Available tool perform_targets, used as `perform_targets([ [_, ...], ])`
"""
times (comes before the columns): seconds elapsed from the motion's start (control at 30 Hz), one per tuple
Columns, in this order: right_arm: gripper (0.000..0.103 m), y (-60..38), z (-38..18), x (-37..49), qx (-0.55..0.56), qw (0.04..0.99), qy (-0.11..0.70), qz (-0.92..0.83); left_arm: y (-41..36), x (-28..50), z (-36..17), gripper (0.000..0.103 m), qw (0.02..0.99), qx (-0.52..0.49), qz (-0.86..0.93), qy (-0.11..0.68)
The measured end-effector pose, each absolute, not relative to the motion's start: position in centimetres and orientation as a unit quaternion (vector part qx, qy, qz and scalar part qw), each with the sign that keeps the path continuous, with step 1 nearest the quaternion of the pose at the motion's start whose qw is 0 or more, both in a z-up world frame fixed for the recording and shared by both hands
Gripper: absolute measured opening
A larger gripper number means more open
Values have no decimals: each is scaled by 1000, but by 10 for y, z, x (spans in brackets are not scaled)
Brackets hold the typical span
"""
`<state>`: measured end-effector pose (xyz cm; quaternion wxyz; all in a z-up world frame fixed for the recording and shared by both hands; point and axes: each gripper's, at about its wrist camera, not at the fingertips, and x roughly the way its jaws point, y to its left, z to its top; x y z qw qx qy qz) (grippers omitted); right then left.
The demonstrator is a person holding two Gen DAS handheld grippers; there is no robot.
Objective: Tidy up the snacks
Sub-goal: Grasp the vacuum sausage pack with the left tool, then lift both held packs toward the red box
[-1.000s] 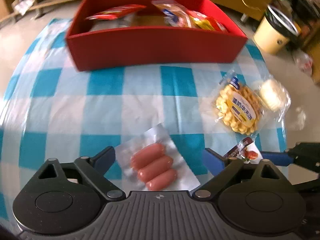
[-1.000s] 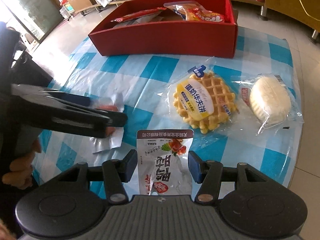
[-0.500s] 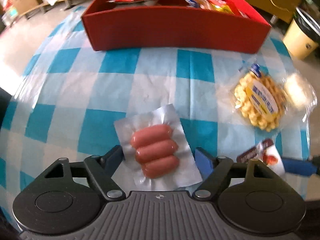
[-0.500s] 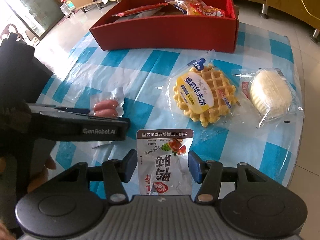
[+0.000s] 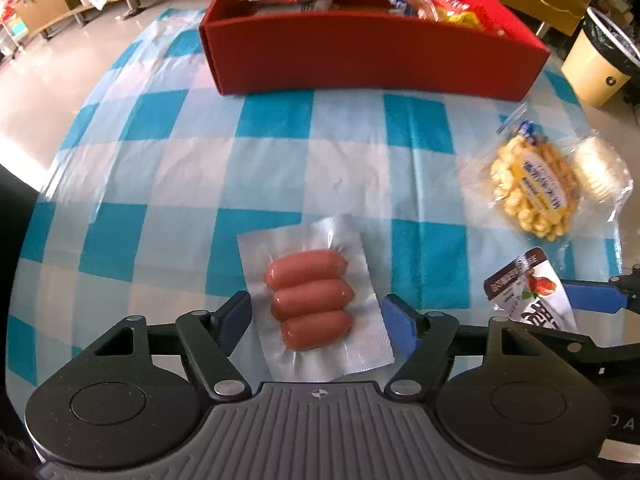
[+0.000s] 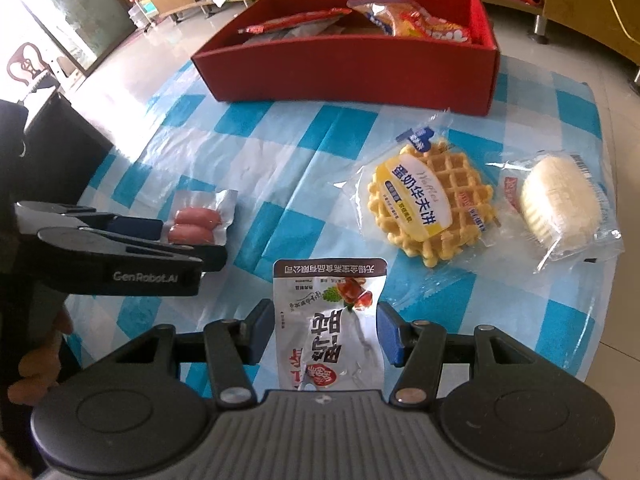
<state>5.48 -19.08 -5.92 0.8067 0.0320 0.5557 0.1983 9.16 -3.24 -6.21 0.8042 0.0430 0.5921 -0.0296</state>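
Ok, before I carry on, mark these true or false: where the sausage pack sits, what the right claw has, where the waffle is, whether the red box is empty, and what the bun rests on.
1. The sausage pack lies between the left claw fingers. True; the jaws have just been closing around it, though the pads do not visibly press it.
2. The right claw holds the waffle. False: the white pouch is between its fingers.
3. The waffle is inside the red box. False: it lies on the checked cloth, in front of the box.
4. The red box is empty. False: snack packets already sit inside.
5. The wrapped bun lies on the cloth beside the waffle. True.
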Motion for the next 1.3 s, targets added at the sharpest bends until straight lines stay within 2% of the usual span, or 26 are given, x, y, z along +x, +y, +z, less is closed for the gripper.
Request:
perform_targets([
  [0.07, 52, -187, -63, 55, 24, 805, 559, 199, -32, 92, -68, 82, 801, 45, -31, 596],
  [0.13, 52, -184, -66, 55, 19, 801, 563, 201, -35, 91, -71, 93, 804, 55, -25, 592],
  [0.2, 53, -180, -69, 55, 3, 802, 564, 199, -35, 92, -74, 99, 808, 62, -16, 585],
  [0.27, 53, -178, -71, 54, 2, 802, 563, 201, -31, 94, -76, 99, 810, 42, -18, 585],
  [0.37, 53, -177, -76, 54, -2, 800, 567, 197, -31, 92, -74, 91, 814, 36, -22, 580],
  [0.4, 52, -176, -75, 53, -7, 801, 565, 198, -32, 90, -71, 78, 817, 39, -25, 575],
  [0.43, 51, -175, -74, 52, -10, 800, 565, 200, -34, 89, -67, 75, 819, 45, -27, 572],
  [0.63, 50, -176, -64, 49, -3, 808, 550, 210, -31, 88, -60, 74, 815, 23, -48, 577],
  [1.3, 50, -186, -23, 73, 41, 850, 489, 194, -42, 95, -16, 75, 862, 35, -48, 504],
])
